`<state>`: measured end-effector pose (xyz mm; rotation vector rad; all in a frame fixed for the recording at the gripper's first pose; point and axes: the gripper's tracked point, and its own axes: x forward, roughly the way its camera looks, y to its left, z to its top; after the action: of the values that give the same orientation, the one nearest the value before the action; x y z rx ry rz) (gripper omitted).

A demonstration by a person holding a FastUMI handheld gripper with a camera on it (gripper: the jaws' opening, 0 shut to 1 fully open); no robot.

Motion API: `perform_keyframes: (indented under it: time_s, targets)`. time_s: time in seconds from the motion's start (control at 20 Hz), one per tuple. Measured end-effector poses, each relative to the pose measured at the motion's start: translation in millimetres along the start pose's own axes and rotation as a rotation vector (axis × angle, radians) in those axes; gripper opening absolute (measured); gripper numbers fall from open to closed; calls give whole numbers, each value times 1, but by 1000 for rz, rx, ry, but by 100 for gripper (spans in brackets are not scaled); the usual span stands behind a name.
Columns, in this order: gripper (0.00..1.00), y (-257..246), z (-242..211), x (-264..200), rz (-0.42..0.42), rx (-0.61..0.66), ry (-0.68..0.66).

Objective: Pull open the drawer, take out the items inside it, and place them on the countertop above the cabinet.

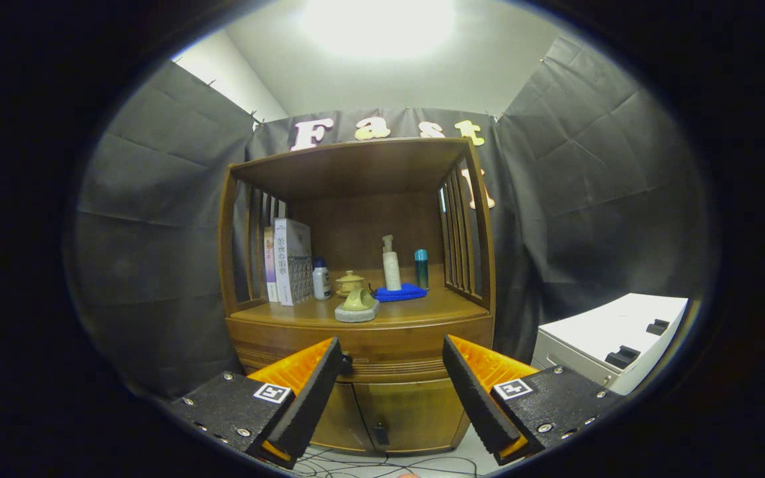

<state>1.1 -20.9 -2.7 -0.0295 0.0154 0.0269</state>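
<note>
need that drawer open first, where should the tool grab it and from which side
Take the small dark knob at the left end of the closed drawer front, beside the left fingertip. Come straight in from the front with the open tool: the knob juts toward the camera, and the front is otherwise flat.

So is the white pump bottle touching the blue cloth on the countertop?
Touching: the gripper view shows the white pump bottle standing on the blue cloth. Gripper open.
</note>
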Motion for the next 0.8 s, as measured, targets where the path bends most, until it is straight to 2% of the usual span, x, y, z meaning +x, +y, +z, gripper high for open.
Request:
perform_keyframes:
  time_s: [0.3,0.8]
  targets:
    - [95,5,-11,-16,27,-14,4]
    - [95,12,-16,-18,43,-30,9]
